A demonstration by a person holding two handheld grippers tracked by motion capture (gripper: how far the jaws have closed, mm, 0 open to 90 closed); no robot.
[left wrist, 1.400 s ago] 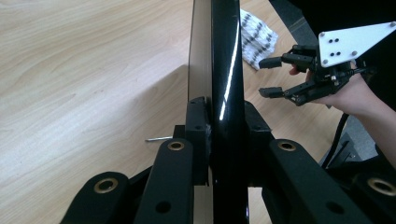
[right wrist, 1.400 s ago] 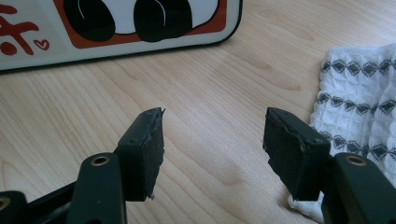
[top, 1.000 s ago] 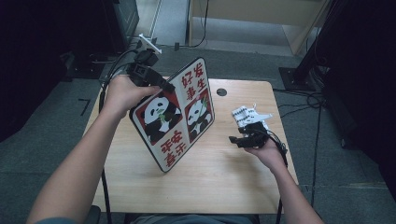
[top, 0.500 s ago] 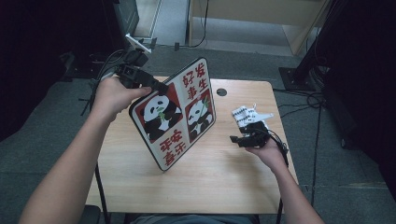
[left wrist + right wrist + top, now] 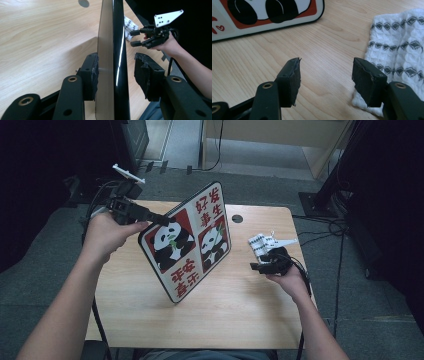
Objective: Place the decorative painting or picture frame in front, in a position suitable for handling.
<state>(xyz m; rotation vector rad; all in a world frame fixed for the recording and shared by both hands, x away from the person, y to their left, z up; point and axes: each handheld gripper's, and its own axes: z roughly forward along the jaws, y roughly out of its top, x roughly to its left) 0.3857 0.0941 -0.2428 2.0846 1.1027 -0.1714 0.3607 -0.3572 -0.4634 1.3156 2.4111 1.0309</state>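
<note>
Your table (image 5: 235, 320): light wood, round cable hole (image 5: 237, 218) near its far edge | your floor (image 5: 45, 285): grey carpet, cables (image 5: 325, 232) trailing at the right | beyond you: pale wooden furniture (image 5: 280, 135), dark surroundings on both sides | light: even, from overhead

Wooden table (image 5: 230, 310) — panda board (image 5: 192, 242), white cloth (image 5: 260, 244).

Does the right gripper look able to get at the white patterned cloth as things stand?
Probably yes: the right gripper is open, with the cloth lying right beside it on bare tabletop.
</note>
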